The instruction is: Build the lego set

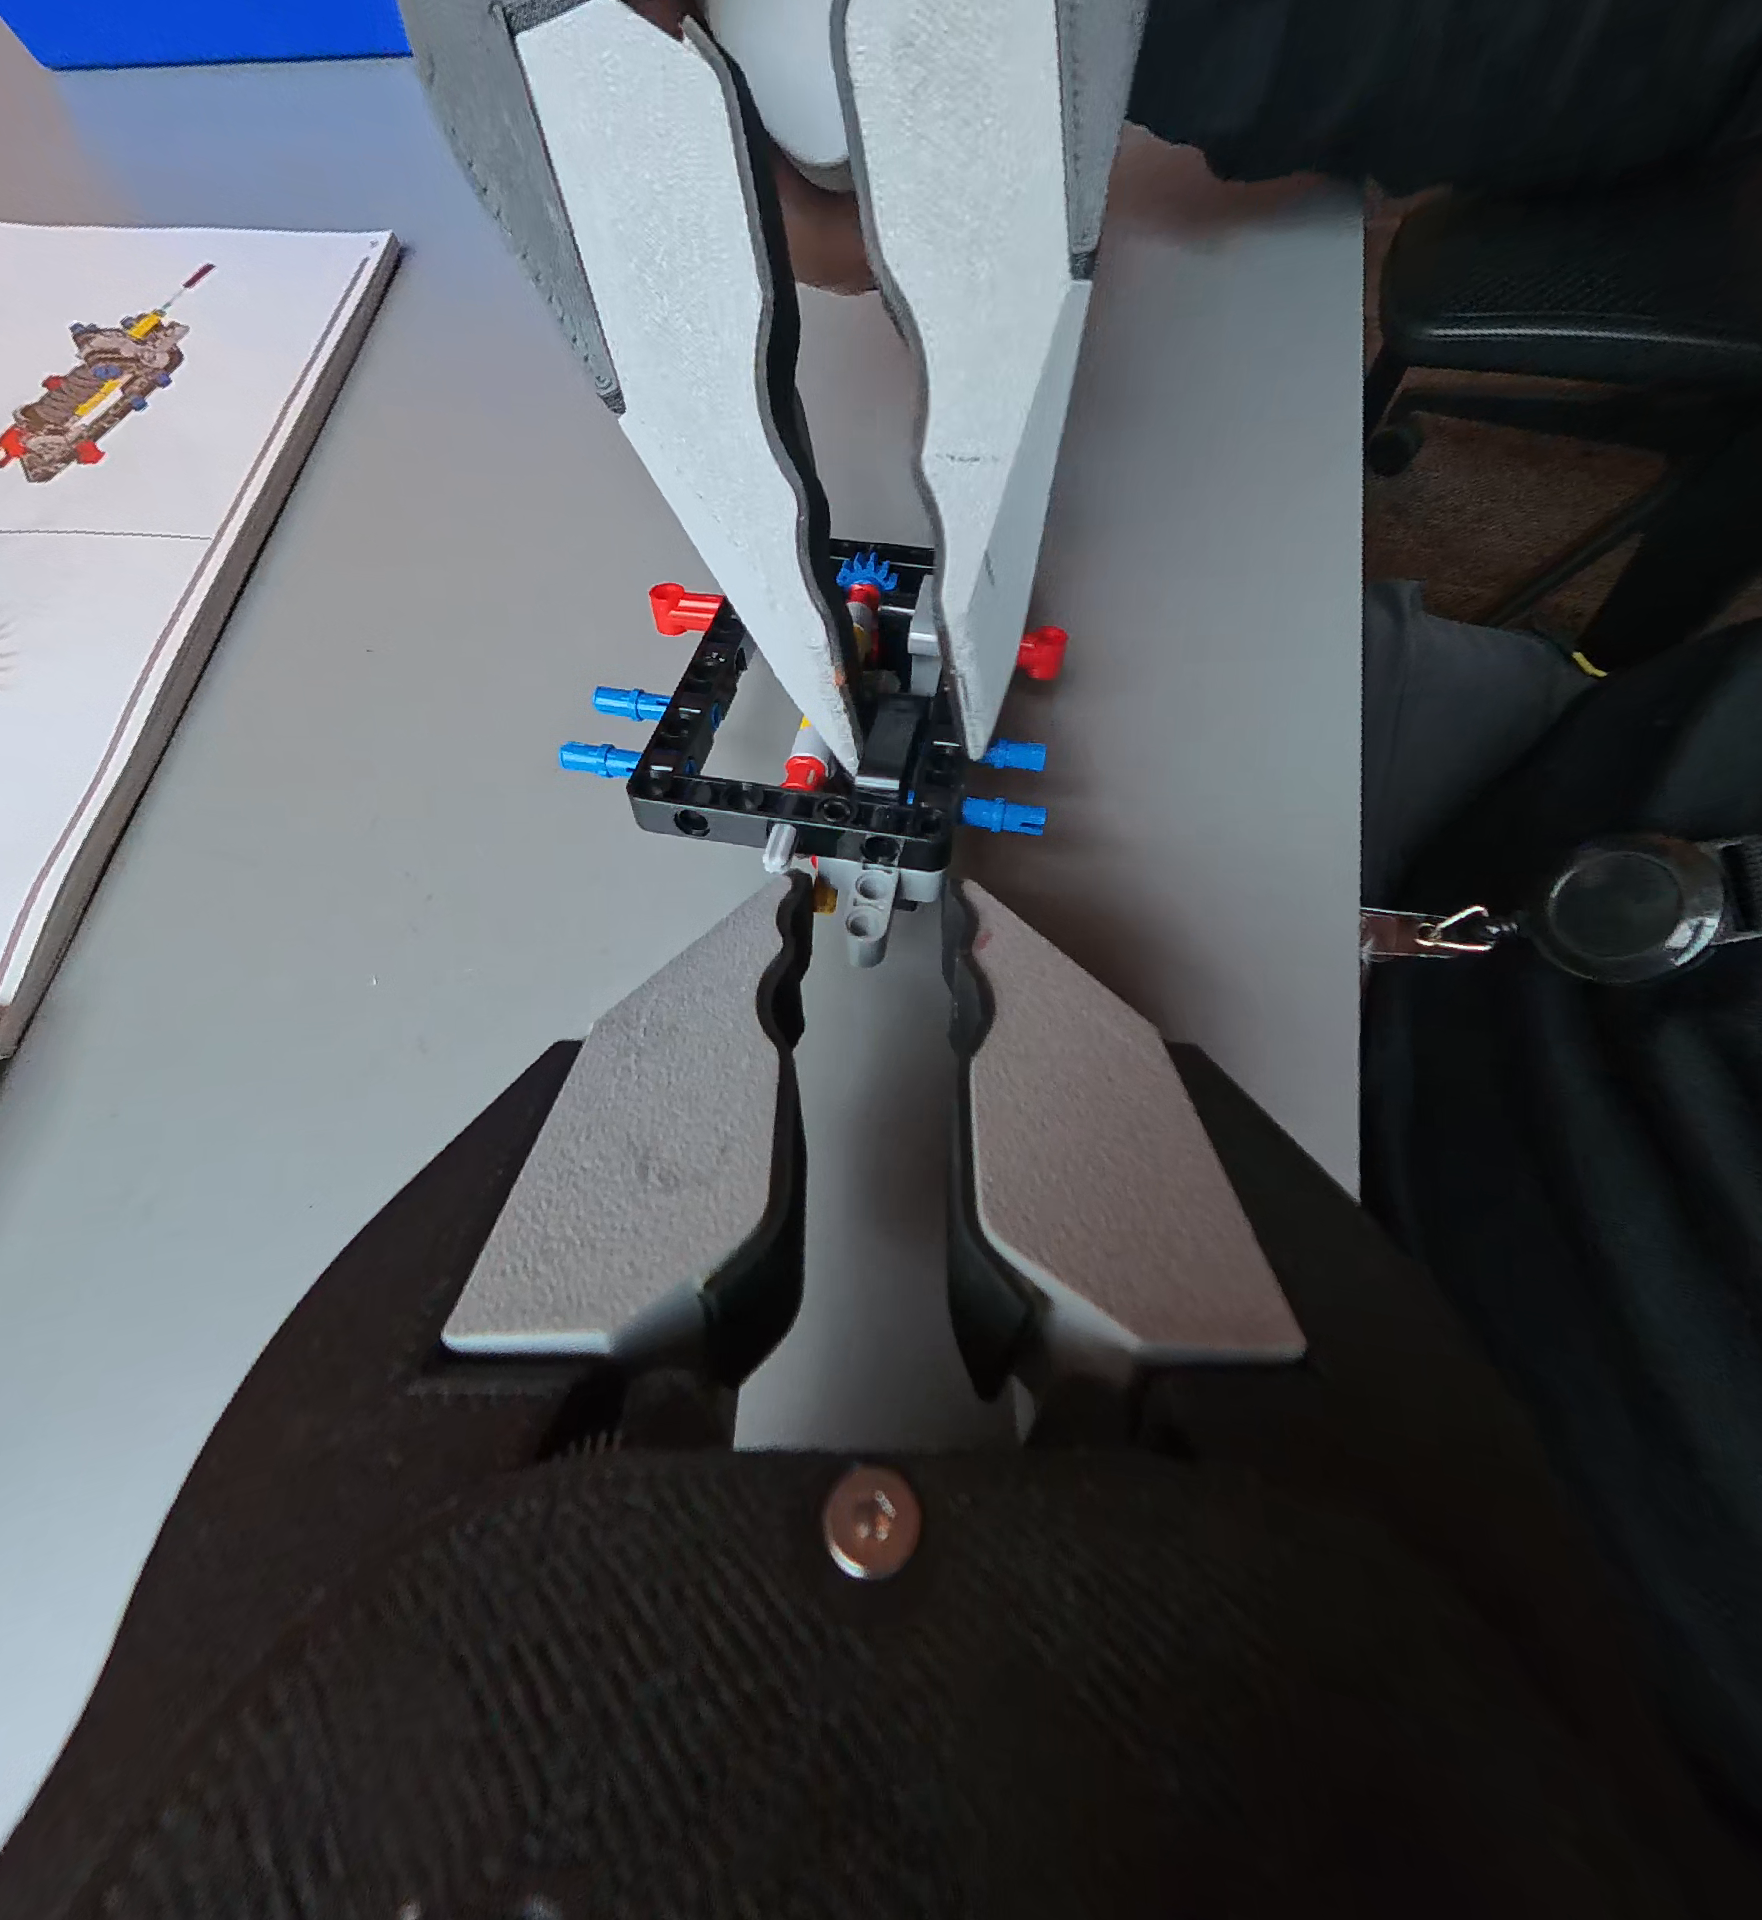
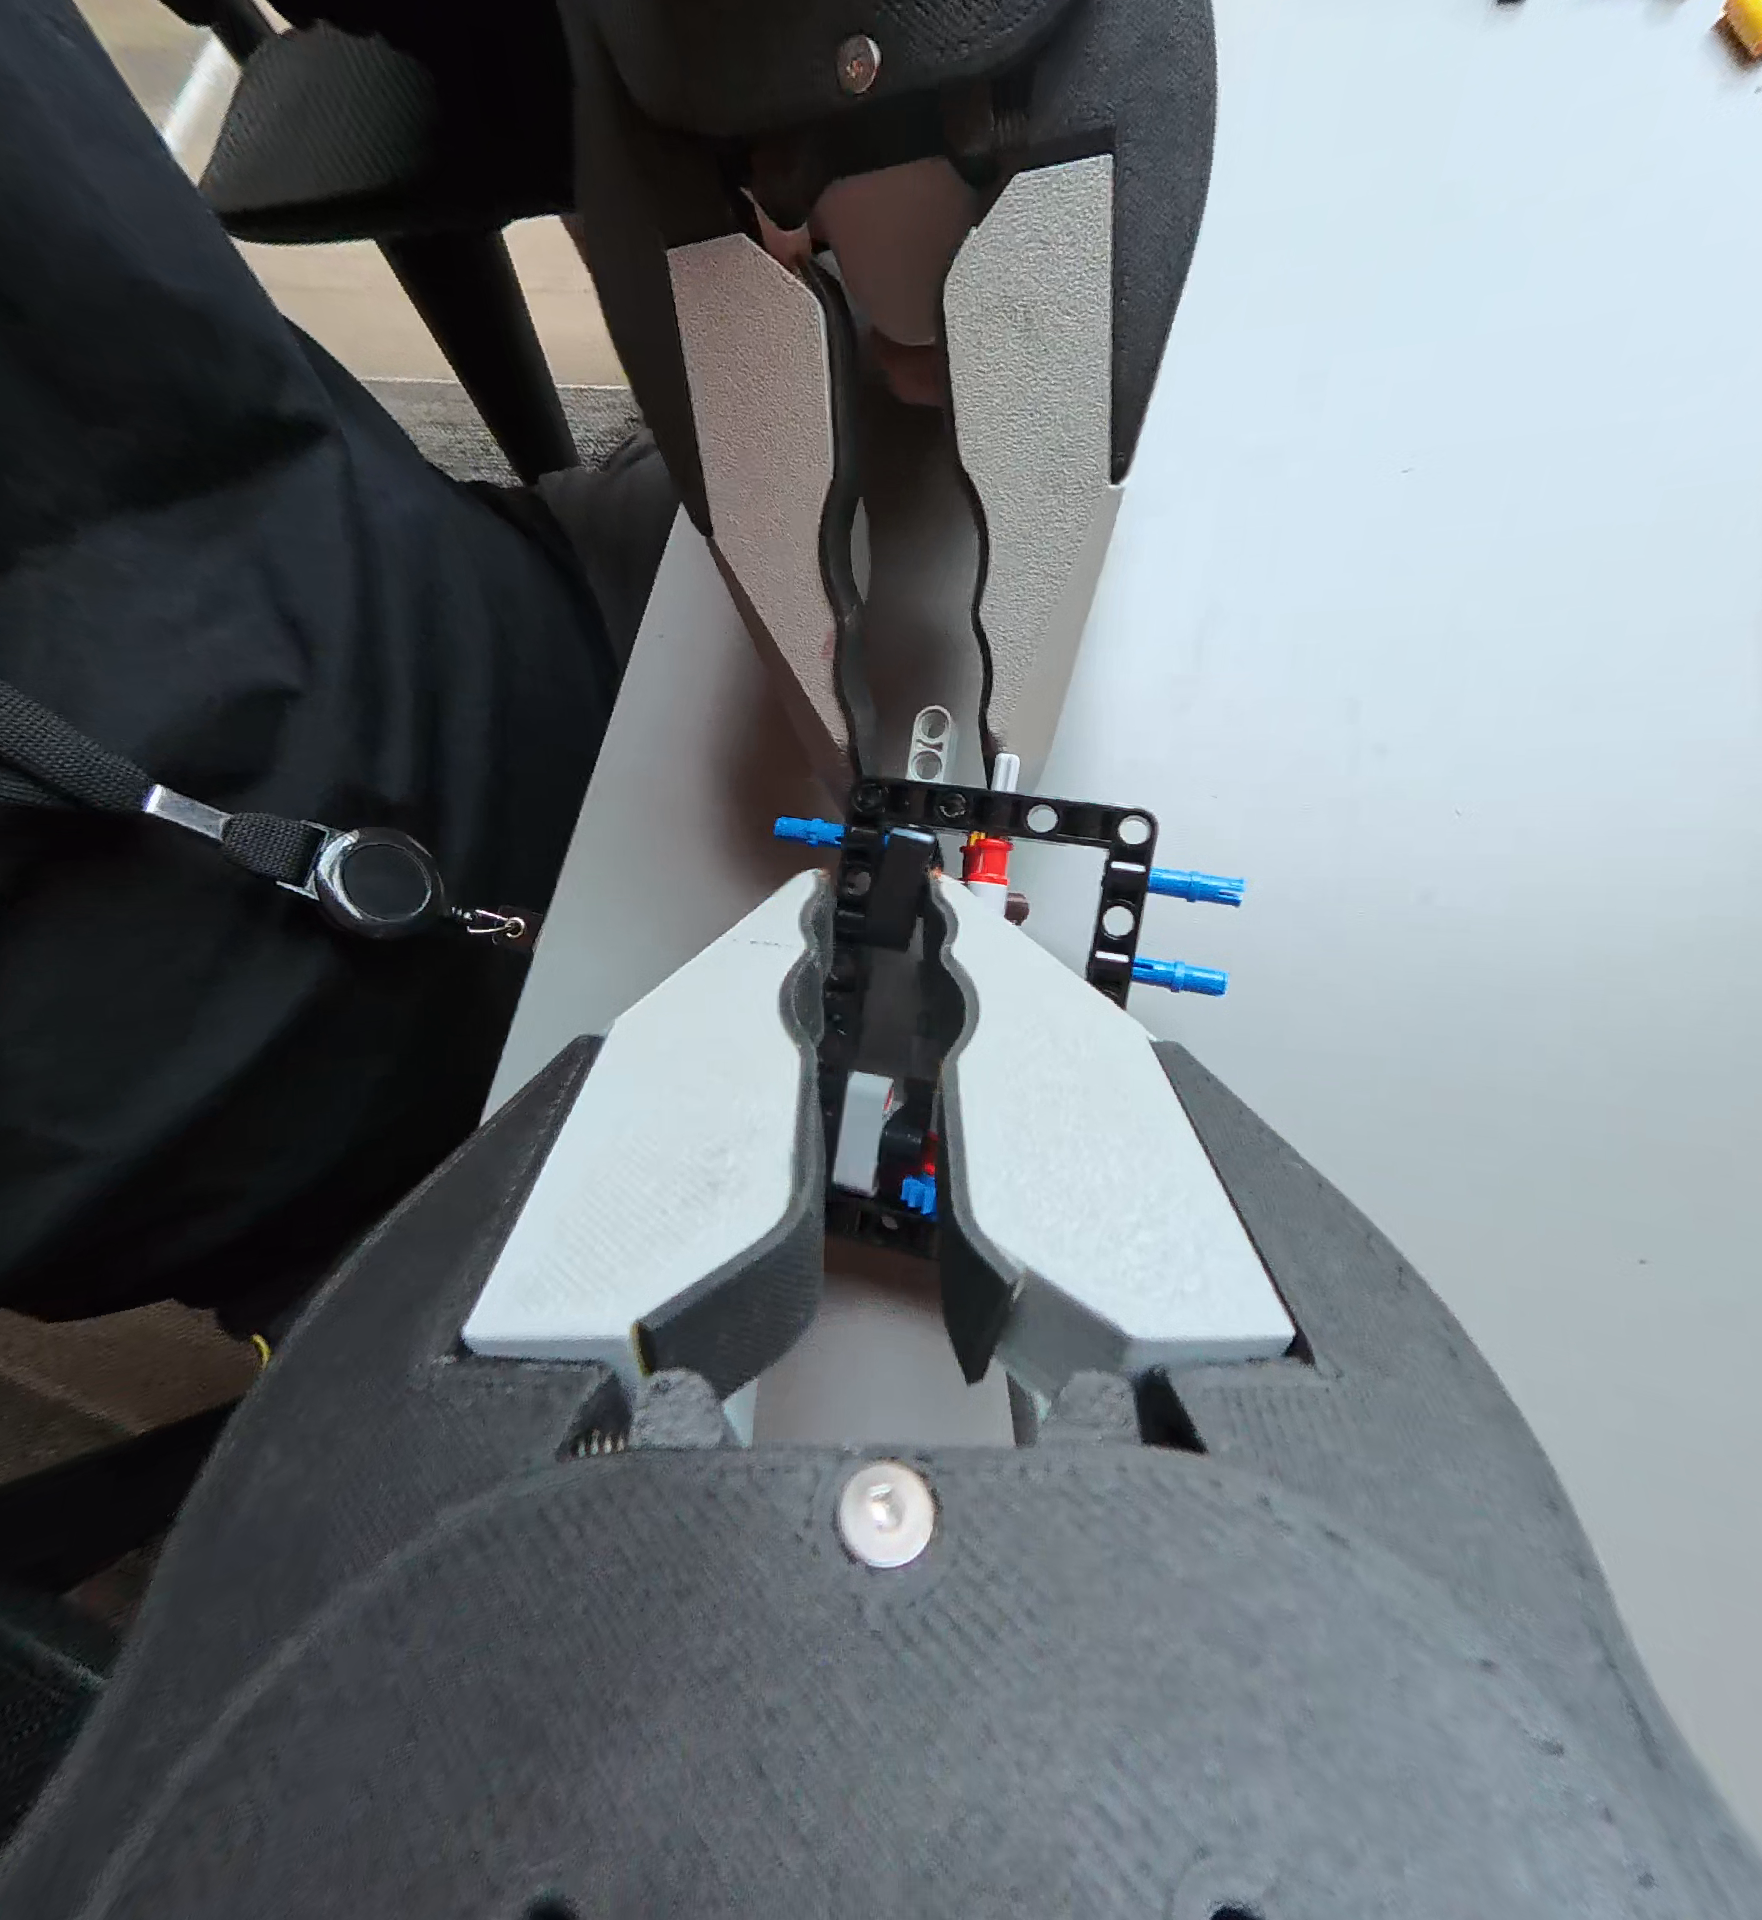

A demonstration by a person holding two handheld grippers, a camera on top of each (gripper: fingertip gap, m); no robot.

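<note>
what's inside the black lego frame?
Inside the black frame: a blue gear, a red bush on a white axle, a black block. The right hand-held gripper reaches in and covers the rest.

I see a grey desk (image 1: 233, 935), a black office chair (image 1: 1583, 343) past its edge, a black badge reel (image 1: 1625, 909) on a lanyard strap (image 2: 15, 748) against dark clothing (image 2: 181, 468)

A pale grey tabletop (image 1: 337, 935) runs through both views, evenly lit. Past its edge stands a black office chair (image 1: 1604, 343) on brown carpet (image 1: 1479, 520), and a blue surface (image 1: 202, 31) shows at the far corner
</note>
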